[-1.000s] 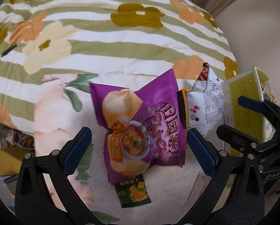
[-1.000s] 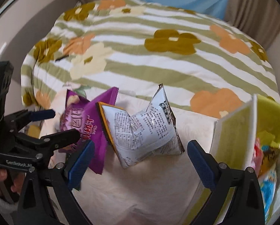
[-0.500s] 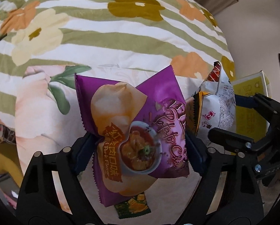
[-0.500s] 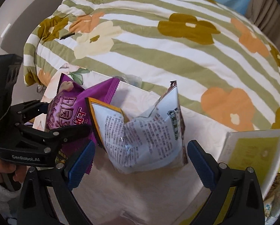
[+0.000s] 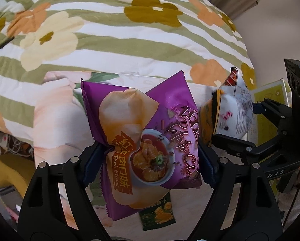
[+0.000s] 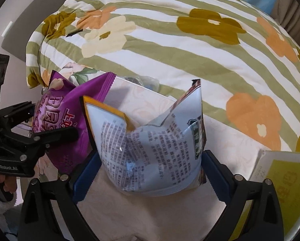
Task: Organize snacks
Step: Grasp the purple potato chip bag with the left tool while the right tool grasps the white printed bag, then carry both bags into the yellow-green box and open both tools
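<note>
Two hand-held grippers tipped steeply downward

Left wrist view: chip bag at centre, between the pads of left gripper. Small snack packet at 6 o'clock, under the bag's lower edge, lying on the tabletop. Second bag at 3 o'clock, just beside the chip bag, w/ right gripper around it. Box further out at 3, behind that gripper. Quilt at 12, behind everything.

Right wrist view: second bag at centre, chip bag at 9 o'clock touching it, box at 4, quilt from 12 to 2.
</note>
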Motion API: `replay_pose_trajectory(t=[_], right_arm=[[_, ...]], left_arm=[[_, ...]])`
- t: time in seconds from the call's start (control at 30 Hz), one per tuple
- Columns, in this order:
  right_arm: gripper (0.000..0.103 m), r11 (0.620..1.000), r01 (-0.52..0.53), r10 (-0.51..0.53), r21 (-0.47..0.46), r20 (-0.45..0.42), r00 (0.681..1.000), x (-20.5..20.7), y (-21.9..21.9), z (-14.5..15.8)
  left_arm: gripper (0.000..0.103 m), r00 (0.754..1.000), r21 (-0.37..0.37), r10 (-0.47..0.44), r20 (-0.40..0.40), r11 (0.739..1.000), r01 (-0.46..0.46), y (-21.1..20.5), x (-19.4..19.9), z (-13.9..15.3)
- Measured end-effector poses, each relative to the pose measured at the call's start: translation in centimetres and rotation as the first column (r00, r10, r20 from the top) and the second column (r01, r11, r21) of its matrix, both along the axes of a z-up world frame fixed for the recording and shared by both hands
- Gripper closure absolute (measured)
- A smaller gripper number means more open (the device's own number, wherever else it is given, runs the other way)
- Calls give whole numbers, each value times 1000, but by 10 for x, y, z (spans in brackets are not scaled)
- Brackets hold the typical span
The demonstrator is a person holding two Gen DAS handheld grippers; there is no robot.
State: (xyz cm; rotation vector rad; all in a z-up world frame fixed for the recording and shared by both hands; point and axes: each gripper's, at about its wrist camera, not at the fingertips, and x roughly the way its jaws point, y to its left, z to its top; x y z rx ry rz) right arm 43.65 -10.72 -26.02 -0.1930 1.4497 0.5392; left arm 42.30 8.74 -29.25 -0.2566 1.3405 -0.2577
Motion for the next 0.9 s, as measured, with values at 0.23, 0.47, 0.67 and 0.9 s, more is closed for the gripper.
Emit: replay_pose_trajectory(t=[0.23,0.47,0.67,0.9], right_arm=[[19,997,-79,79,-11,52,996,-10,19,-2],[29,996,-89,89,-7,91,992,-19,23,5],[29,998,-58,57,-1,127,990,-23,19,22],[29,1000,-6,5,4,176,984,-38,13,58]], left_arm=[[24,999,26,-25,20,999,25,-3,-3,3],[26,999,25,-19,39,1000,18,3,-8,11],[26,998,23,-7,64,1000,5,12,-15,27],[26,993,9,-1,122,1000,0,18,-28,66]])
